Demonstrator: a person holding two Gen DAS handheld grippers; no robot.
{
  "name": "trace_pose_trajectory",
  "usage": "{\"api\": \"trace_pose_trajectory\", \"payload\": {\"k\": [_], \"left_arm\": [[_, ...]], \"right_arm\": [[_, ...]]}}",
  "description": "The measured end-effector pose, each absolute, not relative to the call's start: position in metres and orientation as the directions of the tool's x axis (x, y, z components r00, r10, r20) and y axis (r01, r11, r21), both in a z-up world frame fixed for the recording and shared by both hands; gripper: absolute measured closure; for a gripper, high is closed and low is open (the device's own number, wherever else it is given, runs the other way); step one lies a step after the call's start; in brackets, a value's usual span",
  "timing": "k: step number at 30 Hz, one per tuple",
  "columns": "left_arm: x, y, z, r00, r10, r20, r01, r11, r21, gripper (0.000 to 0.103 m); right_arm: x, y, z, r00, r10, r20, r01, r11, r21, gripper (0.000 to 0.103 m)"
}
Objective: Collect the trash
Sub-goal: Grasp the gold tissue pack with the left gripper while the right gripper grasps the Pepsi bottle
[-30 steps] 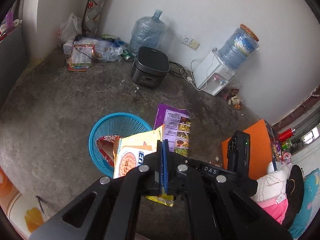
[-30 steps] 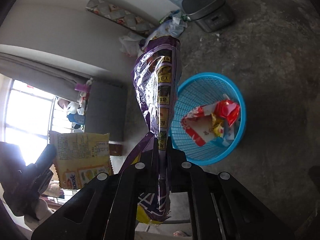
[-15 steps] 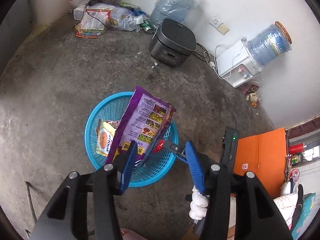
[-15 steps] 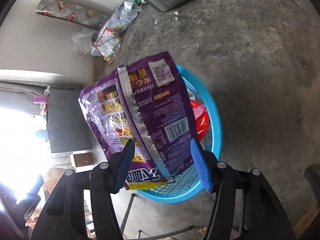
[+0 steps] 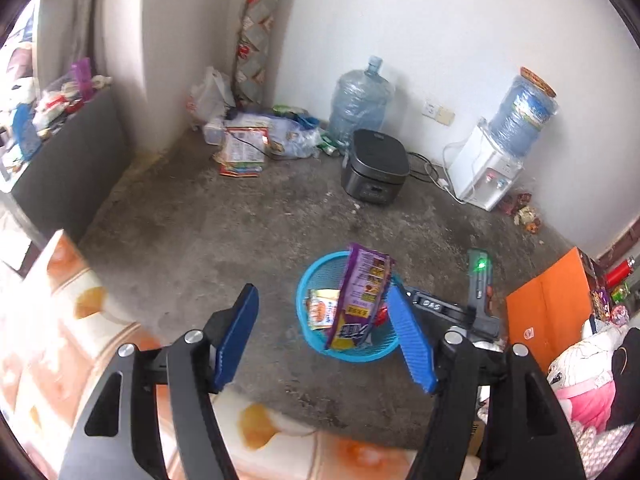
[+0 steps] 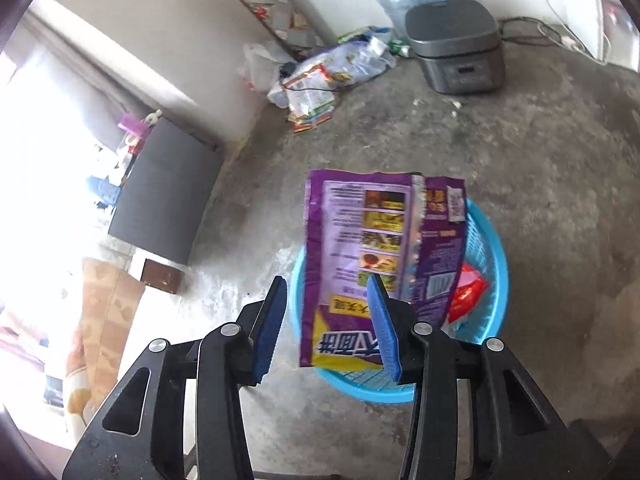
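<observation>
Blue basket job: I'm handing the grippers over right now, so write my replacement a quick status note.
Left gripper: fingers opening, nothing between them.
Right gripper: fingers closing, gripping nothing; purple wrapper already released.
Blue basket on the floor holds the purple wrapper upright, a yellow-orange wrapper and a red wrapper.
Left: wrapper pile at the wall and scraps by the water dispenser.

Purple packet (image 6: pixel 384 264), blue mesh basket (image 6: pixel 490 248), grey floor (image 6: pixel 540 160)

Ahead of my tools lies bare grey concrete floor (image 5: pixel 224 240) meeting white walls (image 5: pixel 440 32). Glaring window light (image 6: pixel 36 152) floods in at my left, beside a dark cabinet (image 6: pixel 164 196).
</observation>
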State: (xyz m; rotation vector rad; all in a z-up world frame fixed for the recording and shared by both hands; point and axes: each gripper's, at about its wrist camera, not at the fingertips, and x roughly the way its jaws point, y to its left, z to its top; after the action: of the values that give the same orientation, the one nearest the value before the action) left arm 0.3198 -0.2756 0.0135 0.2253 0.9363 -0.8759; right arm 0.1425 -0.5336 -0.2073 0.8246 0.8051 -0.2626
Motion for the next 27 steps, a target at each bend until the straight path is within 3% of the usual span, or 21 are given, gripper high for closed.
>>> {"api": "trace_pose_trajectory", "payload": {"k": [6,13,19,22,25,27], "left_arm": [[0.289,-0.079,0.061,0.57,-0.393,-0.721,0.457,0.881,-0.119,0.032],[0.209,0.121,0.059,0.698,-0.15,-0.7,0.001,0.978,-0.208,0.031],[0.137,0.201,0.045,0.703,-0.04,-0.71,-0.166,0.962,-0.219,0.031],[0.111,0.225,0.031,0.7,-0.014,-0.714,-0.217,0.948,-0.232,0.031],[0.094,0.238,0.019,0.693,0.018,-0.721,-0.25,0.944,-0.217,0.031],[0.084,0.25,0.012,0.69,0.027,-0.724,-0.264,0.94,-0.217,0.031]], "right_arm": [[0.118,-0.479,-0.148,0.735,0.183,-0.653,0.281,0.794,0.54,0.058],[0.12,-0.387,-0.061,0.726,0.407,-0.555,-0.067,0.845,0.531,0.05],[0.128,-0.249,-0.015,0.486,0.727,-0.485,-0.464,0.685,0.561,0.041],[0.129,-0.154,-0.012,0.26,0.812,-0.522,-0.608,0.558,0.565,0.035],[0.114,-0.059,-0.013,0.102,0.758,-0.644,-0.747,0.486,0.454,0.032],[0.106,-0.013,-0.016,0.089,0.712,-0.696,-0.806,0.462,0.37,0.032]]}}
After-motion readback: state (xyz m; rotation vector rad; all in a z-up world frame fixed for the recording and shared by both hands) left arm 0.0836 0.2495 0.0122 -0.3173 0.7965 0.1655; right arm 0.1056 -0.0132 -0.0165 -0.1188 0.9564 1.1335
